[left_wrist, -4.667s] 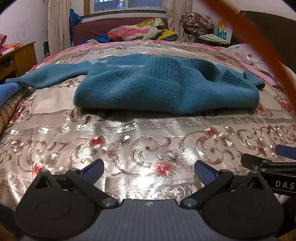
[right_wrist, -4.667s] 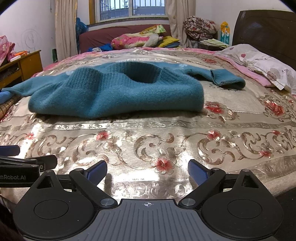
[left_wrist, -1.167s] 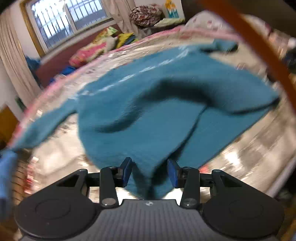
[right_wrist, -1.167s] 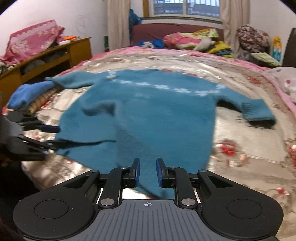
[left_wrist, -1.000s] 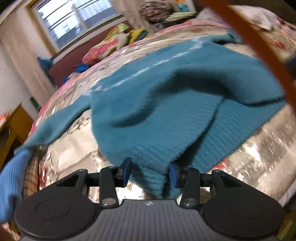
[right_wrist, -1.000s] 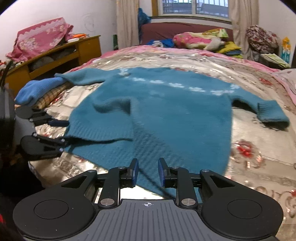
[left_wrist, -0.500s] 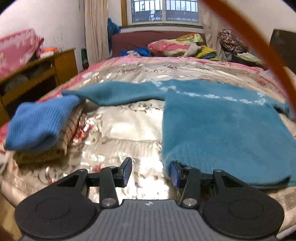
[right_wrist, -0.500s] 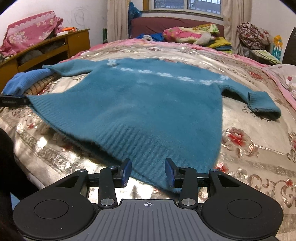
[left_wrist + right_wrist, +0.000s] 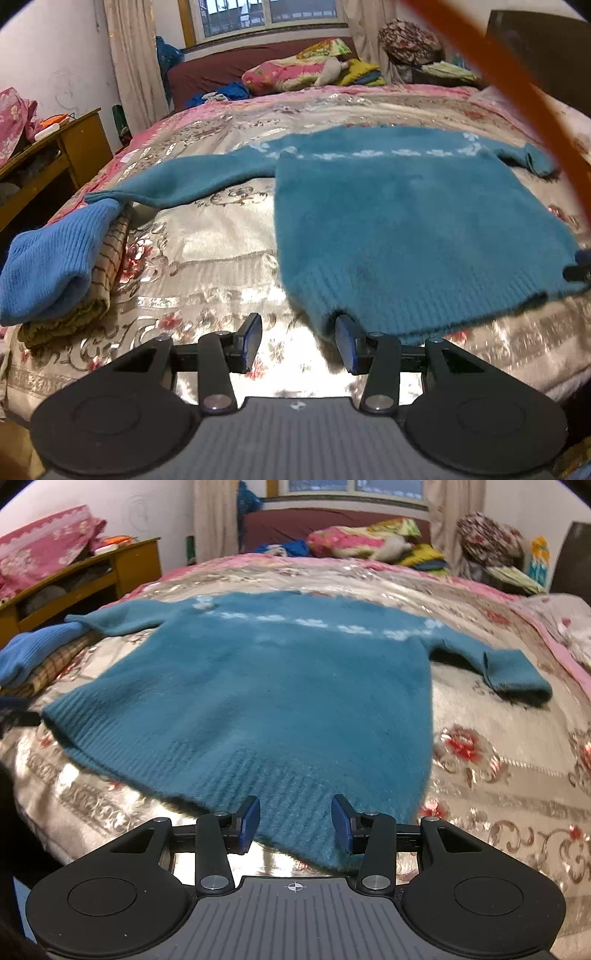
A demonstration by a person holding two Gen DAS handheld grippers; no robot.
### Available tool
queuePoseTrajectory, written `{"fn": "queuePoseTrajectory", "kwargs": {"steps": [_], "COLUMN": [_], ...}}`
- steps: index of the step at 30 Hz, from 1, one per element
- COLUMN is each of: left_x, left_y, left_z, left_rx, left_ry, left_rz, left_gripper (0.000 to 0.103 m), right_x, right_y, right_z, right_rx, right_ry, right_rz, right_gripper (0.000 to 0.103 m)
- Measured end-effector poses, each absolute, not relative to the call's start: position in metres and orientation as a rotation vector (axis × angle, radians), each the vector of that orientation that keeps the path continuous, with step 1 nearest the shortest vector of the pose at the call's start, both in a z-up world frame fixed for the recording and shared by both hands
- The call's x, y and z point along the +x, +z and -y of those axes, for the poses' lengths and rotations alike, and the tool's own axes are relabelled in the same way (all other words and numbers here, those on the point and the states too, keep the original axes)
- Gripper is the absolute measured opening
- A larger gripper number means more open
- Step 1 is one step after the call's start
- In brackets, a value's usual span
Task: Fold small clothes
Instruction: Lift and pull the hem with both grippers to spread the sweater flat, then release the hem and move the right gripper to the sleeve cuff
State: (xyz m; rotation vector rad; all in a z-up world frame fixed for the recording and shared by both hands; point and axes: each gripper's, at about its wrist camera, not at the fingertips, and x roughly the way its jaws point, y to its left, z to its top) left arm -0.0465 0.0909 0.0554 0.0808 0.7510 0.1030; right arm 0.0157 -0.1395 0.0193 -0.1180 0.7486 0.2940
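A teal knit sweater (image 9: 399, 206) lies spread flat on the bed, hem toward me, both sleeves out to the sides; it also shows in the right wrist view (image 9: 280, 690). My left gripper (image 9: 297, 341) is open at the hem's left corner, its right finger touching the edge. My right gripper (image 9: 295, 823) is open just above the ribbed hem near its right corner, holding nothing.
A silver floral bedspread (image 9: 207, 236) covers the bed. A blue knit garment on a folded checked cloth (image 9: 55, 266) sits at the left edge. A wooden desk (image 9: 92, 576) stands left. Pillows and bedding (image 9: 306, 70) lie at the back. An orange strap (image 9: 517, 96) crosses the left view.
Both grippers opened and let go of the sweater's hem after pulling it flat toward the bed's front edge. The sweater now lies spread out.
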Motion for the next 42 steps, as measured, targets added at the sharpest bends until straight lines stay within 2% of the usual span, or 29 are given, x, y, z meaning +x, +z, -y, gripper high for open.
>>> {"fn": "queuePoseTrajectory", "kwargs": {"steps": [7, 13, 18, 25, 42], "left_x": [-0.056, -0.038, 0.005, 0.046, 0.11], "left_y": [0.072, 0.083, 0.067, 0.02, 0.041], "left_z": [-0.085, -0.05, -0.021, 0.002, 0.036], "left_rx": [0.082, 0.146, 0.146, 0.136, 0.089], "left_ry": [0.1, -0.012, -0.112, -0.189, -0.292], "left_rz": [-0.719, -0.669, -0.694, -0.865, -0.786], "left_gripper": [0.05, 0.05, 0.051, 0.051, 0.051], "right_x": [0.021, 0.024, 0.033, 0.048, 0.11], "right_y": [0.016, 0.022, 0.023, 0.007, 0.032], "right_z": [0.142, 0.143, 0.143, 0.145, 0.201], "right_rx": [-0.085, -0.056, -0.039, -0.054, -0.081], "right_ry": [0.247, 0.223, 0.202, 0.198, 0.066], "right_rz": [-0.765, -0.752, -0.752, -0.816, -0.691], "right_gripper": [0.042, 0.042, 0.042, 0.042, 0.042]}}
